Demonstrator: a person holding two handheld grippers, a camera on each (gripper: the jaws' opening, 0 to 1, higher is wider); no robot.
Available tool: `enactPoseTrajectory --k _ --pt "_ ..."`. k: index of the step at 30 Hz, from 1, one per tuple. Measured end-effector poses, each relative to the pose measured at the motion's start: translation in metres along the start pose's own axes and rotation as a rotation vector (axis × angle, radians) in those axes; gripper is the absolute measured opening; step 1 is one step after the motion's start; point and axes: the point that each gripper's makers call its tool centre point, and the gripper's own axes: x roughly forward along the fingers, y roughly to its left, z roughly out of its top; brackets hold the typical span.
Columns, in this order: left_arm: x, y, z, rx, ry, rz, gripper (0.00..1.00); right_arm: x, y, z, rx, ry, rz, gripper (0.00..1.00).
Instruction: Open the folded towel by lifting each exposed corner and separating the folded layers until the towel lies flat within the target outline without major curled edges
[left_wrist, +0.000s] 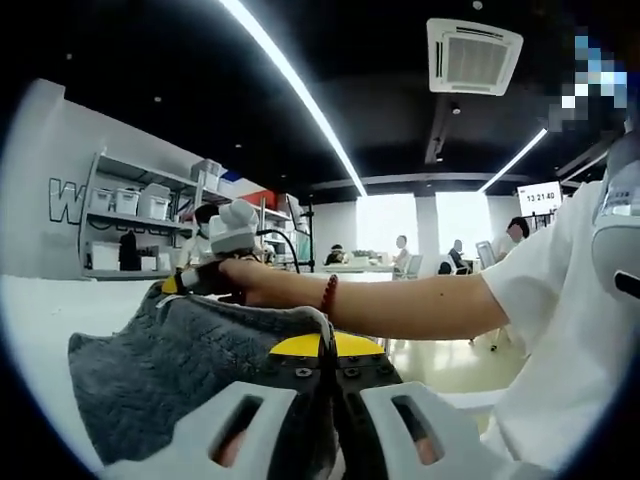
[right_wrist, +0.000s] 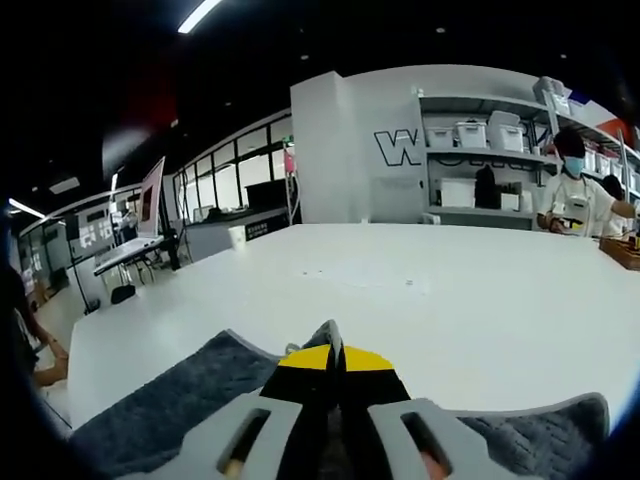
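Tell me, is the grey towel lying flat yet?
No. The grey towel is bunched and lifted, pinched in the left gripper.

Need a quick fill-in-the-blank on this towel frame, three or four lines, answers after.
1. The towel pinched in the left gripper is dark ____ in colour.
2. In the right gripper view, the towel lies on a ____ table.
3. The jaws of the right gripper are ____ on the towel.
4. In the left gripper view, the person's hand holds the other gripper beyond the towel, and a red ____ sits on that wrist.

Answers: grey; white; shut; bracelet
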Motion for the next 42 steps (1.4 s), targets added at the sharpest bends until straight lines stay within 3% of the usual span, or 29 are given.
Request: enactPoseTrajectory --k 21,42 --pt "-0.012 0.002 0.014 -0.031 -0.028 -0.015 0.0 0.026 -0.002 0.029 -0.011 -0.026 0.027 0.0" --pt "-0.022 0.006 0.028 -0.02 -0.065 -0.012 0.0 0.025 0.014 0.045 -0.018 -0.053 0.04 0.0"
